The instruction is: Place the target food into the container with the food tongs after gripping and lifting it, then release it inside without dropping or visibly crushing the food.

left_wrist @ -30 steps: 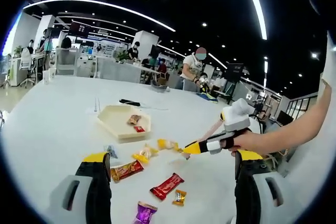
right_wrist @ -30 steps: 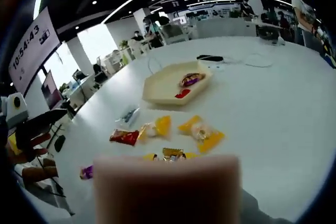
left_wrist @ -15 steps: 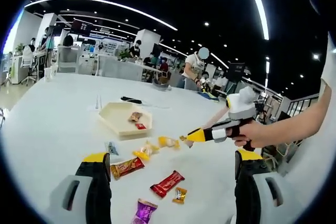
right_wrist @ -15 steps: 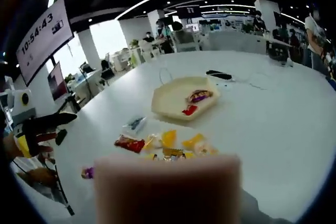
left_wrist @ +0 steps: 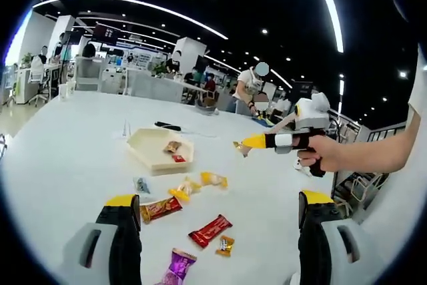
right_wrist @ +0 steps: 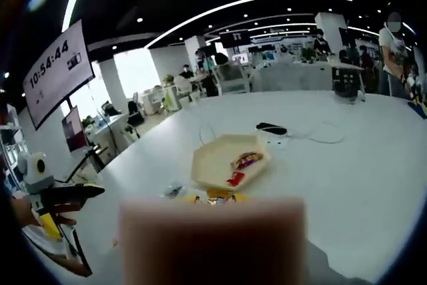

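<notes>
Rising from the bottom of the left gripper view, the left gripper [left_wrist: 217, 231] has its two yellow-tipped jaws spread wide with nothing between them, poised above a white table [left_wrist: 60, 151]. Just ahead of it lie loose sweets: a purple candy [left_wrist: 175, 265], a small gold candy [left_wrist: 225, 245], a red wrapper [left_wrist: 209, 230], a red-and-gold bar [left_wrist: 160, 209] and two yellow candies [left_wrist: 213, 179] farther out. Beyond them sits a cream hexagonal tray [left_wrist: 148, 143] holding a gold-wrapped piece [left_wrist: 172, 146] and a small red piece [left_wrist: 177, 159]. Coming in from the right of that view, a hand [left_wrist: 328, 153] holds the right gripper [left_wrist: 240, 146] raised above the table, its yellow tips pinching a small gold-wrapped candy [left_wrist: 240, 146] in the air, apart from the tray and to its right.

In the right gripper view a blurred pink block [right_wrist: 212, 239] covers the lower middle, hiding that gripper's own jaws; a gold wrapper [right_wrist: 218, 195] peeks over its top edge. Past it is the tray [right_wrist: 213, 159] with its two pieces, a black object [right_wrist: 271, 128] beyond, and the left gripper [right_wrist: 67, 195] at the far left
</notes>
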`<state>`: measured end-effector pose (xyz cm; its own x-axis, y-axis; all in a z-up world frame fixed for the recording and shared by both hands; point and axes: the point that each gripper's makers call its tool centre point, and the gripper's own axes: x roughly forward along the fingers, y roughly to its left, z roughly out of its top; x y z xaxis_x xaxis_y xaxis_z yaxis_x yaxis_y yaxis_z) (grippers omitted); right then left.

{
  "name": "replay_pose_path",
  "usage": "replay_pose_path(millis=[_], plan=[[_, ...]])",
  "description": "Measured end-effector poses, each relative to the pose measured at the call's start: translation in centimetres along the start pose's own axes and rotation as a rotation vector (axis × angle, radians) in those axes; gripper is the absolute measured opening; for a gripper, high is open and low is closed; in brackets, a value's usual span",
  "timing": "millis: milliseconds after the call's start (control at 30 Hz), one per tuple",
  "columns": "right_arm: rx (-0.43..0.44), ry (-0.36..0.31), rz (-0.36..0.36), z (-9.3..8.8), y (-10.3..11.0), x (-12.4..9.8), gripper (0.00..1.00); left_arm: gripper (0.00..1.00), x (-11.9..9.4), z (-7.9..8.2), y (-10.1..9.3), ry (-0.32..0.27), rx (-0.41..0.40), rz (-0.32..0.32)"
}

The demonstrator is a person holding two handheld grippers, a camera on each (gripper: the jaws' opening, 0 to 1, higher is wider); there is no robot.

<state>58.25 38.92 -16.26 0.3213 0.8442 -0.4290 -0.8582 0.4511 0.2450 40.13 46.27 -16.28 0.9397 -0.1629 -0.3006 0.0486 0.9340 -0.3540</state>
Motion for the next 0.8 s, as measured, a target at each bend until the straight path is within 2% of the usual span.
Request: replay_pose_path(millis=[233,300,567,667,800], plan=[[0.002,-0.022,0.002,1.2,0.1,-0.7,0.18,0.99,0.7,0.3,-0.6,-0.003,0.005,-0.010],[-0.001,-0.031,0.006,1.9,-0.1,-0.8,0.18,0.99,0.9,0.6,-0.6,0.001,0.028,-0.011],[-0.023,-0.081,0.013,5.0,-0.9,-1.3,0.18,0.99,0.9,1.8,-0.6,-0.020,0.038,-0.005],[-0.026,-0.100,0.009,6.0,-1.2,-1.6,0.18,0.99,0.8,1.8,-0.7,-0.022,0.037,-0.003],[-0.024,-0.135,0.010,7.5,-1.6,-2.1,0.18,0.99,0.5,0.9,-0.6,-0.016,0.007,0.000]])
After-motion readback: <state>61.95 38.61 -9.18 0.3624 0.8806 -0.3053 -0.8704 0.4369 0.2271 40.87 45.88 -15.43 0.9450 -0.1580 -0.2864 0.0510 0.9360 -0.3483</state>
